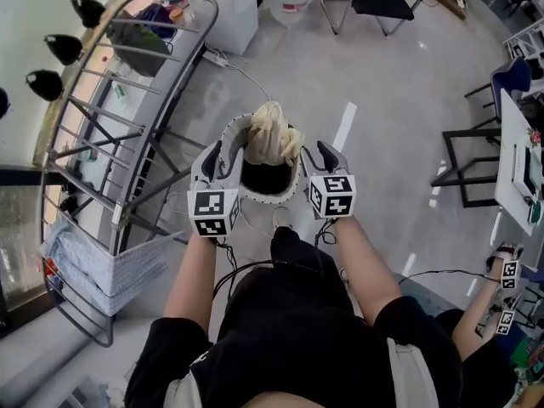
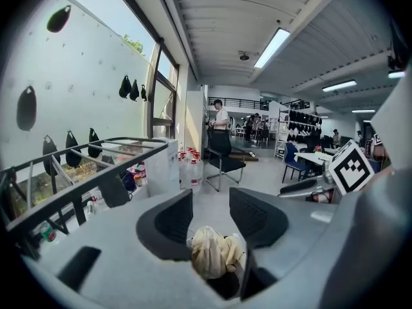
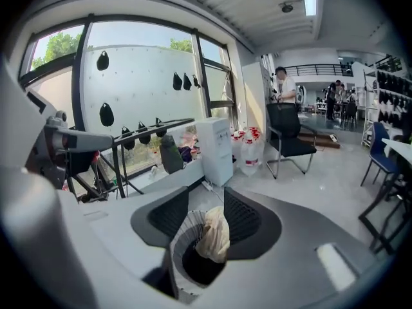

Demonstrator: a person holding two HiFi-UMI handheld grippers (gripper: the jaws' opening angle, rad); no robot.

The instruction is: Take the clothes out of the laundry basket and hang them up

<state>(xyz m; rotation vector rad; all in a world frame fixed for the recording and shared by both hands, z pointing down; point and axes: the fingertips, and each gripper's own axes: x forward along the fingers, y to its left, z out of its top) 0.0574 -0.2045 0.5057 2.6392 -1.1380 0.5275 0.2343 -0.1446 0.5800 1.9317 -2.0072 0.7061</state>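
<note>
Left claw (image 2: 211,201), right claw (image 3: 206,205): apart, empty.

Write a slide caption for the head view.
Left gripper and right gripper, both open, flank a laundry basket with a cream garment bunched at its rim; drying rack at left.

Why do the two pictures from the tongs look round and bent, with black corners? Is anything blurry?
Left gripper view: the wide-angle lens bows the ceiling and blackens the corners. Right gripper view: same bulge, the window frame curves. Head view: even light, the cream cloth in the laundry basket sharp.
</note>
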